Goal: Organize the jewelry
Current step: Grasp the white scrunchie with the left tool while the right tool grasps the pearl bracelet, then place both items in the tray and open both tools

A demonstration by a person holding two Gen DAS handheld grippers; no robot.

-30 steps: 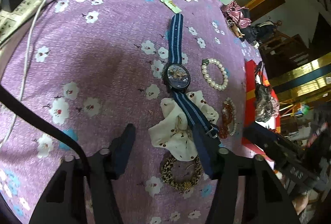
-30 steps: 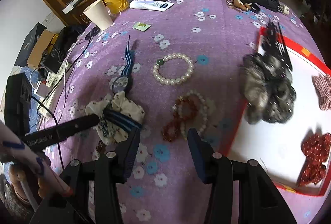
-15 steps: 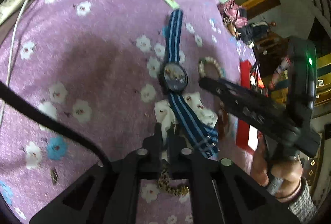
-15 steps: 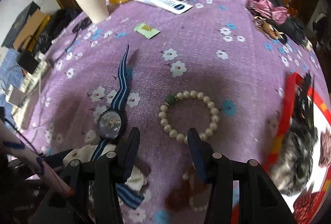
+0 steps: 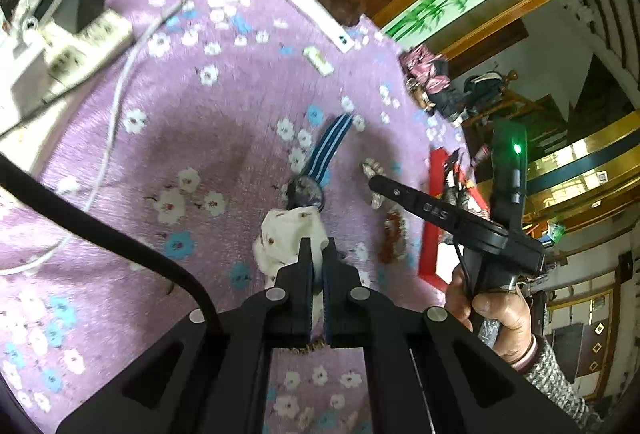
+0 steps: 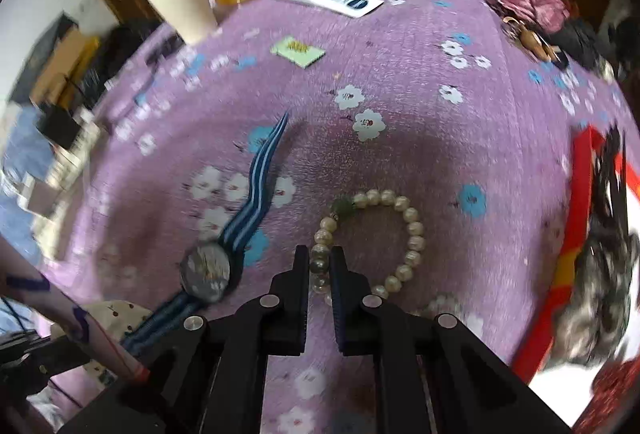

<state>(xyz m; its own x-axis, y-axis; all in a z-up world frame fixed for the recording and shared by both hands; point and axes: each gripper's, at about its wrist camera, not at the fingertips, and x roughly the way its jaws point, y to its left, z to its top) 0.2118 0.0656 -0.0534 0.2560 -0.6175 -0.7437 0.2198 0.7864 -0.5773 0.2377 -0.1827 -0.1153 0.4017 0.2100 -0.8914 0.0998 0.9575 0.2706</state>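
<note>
Pickup step: left tool [image 5: 316,266] clamped on cream scrunchie [image 5: 286,238] at watch's [image 6: 208,272] 6 o'clock; right tool [image 6: 320,266] pinches pearl bracelet [image 6: 404,234] on tabletop [image 6: 420,113]. Next, I judge: lift both to red tray [image 6: 580,189], 3 o'clock.

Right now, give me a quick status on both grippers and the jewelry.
Left gripper shut on cream floral fabric scrunchie. Right gripper closing on white pearl bead bracelet, beads between the pads. Blue striped-strap watch lies beside it, not blocking.
</note>
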